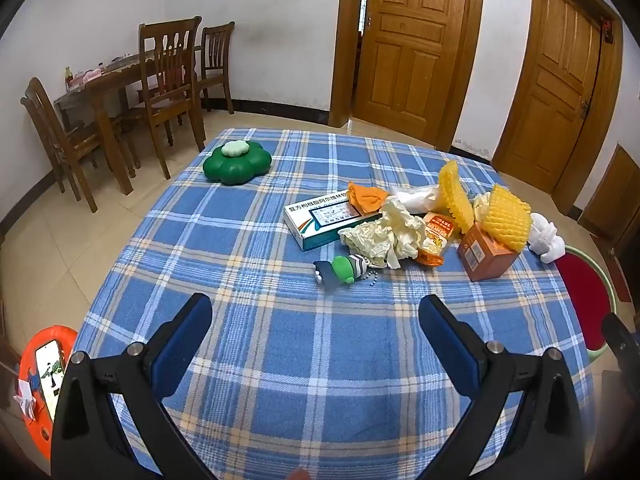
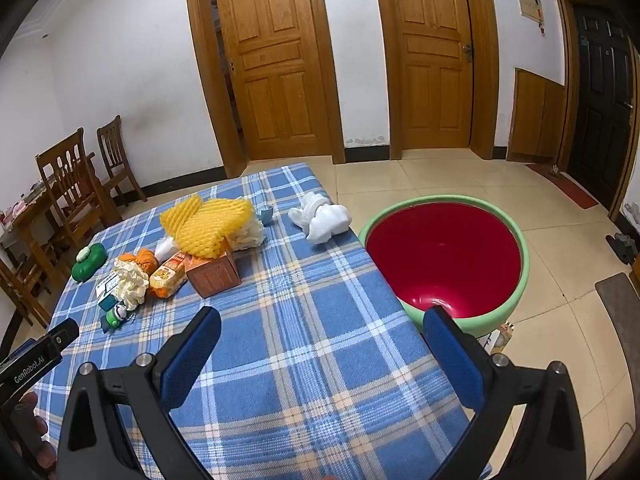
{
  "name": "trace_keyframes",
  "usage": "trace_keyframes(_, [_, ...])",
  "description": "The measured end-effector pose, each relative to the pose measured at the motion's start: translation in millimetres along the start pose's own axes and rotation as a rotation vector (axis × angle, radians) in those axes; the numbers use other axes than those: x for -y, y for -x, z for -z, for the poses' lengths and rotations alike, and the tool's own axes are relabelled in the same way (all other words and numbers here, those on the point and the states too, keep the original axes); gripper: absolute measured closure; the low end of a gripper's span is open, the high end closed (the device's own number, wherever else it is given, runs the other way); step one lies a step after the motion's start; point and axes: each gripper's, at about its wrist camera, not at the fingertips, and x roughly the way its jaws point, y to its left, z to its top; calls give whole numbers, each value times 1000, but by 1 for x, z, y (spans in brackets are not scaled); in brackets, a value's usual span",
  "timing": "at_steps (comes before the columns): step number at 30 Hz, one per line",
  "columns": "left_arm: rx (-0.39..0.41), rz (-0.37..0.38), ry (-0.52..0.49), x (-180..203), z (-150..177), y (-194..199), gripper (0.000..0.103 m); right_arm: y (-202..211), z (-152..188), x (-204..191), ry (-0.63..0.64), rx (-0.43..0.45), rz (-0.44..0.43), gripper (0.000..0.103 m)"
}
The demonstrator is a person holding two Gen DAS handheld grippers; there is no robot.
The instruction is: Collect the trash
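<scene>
A pile of trash lies on the blue plaid tablecloth (image 1: 256, 360): a white medicine box (image 1: 320, 220), crumpled pale paper (image 1: 384, 236), an orange snack packet (image 1: 434, 242), a brown carton (image 1: 486, 258) and yellow foam nets (image 1: 506, 220). The same pile shows in the right wrist view, with the carton (image 2: 214, 274) and nets (image 2: 212, 224). A red basin with a green rim (image 2: 444, 256) stands beside the table's right edge. My left gripper (image 1: 316, 328) is open over bare cloth, short of the pile. My right gripper (image 2: 322, 334) is open too, nothing between its fingers.
A green flower-shaped case (image 1: 237, 164) and a green toy keychain (image 1: 344, 270) lie on the cloth. A white figurine (image 2: 320, 218) sits near the far right edge. Wooden chairs and a table (image 1: 120, 92) stand at the left; an orange stool with a phone (image 1: 48, 368) is at the lower left.
</scene>
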Motion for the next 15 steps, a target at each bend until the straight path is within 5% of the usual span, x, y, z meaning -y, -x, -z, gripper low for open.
trace_keyframes(15, [1,1,2,-3,0,0,1,0,1,-1,2,-4,2,0])
